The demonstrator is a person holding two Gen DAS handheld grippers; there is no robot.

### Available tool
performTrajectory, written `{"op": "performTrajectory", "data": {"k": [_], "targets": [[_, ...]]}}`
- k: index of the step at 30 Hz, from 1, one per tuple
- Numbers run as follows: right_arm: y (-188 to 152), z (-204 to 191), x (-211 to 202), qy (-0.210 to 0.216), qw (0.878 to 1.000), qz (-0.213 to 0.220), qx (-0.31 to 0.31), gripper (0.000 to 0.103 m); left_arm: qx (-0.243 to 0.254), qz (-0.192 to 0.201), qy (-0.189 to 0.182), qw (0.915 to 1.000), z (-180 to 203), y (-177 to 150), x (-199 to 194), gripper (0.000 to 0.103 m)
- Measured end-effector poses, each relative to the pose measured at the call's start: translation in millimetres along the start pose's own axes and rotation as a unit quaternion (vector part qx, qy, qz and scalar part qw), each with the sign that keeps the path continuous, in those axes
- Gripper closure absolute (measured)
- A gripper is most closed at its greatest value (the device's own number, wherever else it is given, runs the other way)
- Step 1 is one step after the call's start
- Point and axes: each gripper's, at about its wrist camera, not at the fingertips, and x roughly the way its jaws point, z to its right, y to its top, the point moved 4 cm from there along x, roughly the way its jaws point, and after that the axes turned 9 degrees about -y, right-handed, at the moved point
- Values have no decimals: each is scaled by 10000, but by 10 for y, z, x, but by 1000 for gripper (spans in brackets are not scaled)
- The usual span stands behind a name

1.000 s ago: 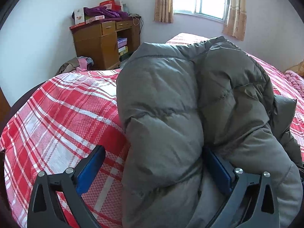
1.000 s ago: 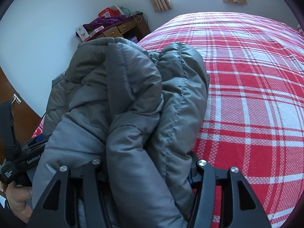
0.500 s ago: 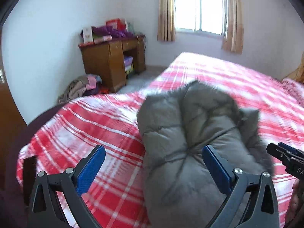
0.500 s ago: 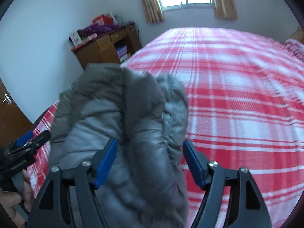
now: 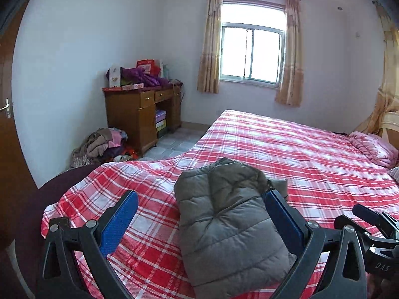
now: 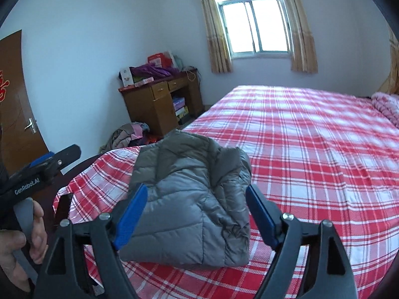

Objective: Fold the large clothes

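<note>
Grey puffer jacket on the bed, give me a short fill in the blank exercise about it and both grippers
1. The folded grey jacket lies on a bed sheet with a red and white ____ pattern.
2. The left gripper is ____, its blue pads apart and clear of the jacket.
3. The right gripper holds ____.
4. The wooden desk stands against the wall, to the ____ of the window.

Missing words: plaid; open; nothing; left
</note>
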Motion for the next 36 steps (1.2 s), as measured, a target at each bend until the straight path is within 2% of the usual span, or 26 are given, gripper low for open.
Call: {"op": "performTrajectory", "data": {"k": [8, 36], "targets": [[39, -54, -197, -9, 9998, 190, -57, 19, 11, 40, -44, 10000, 29, 5, -51, 1], [11, -108, -211, 99, 9997, 194, -87, 19, 3, -18, 6, 10000, 29, -24, -16, 1]]}}
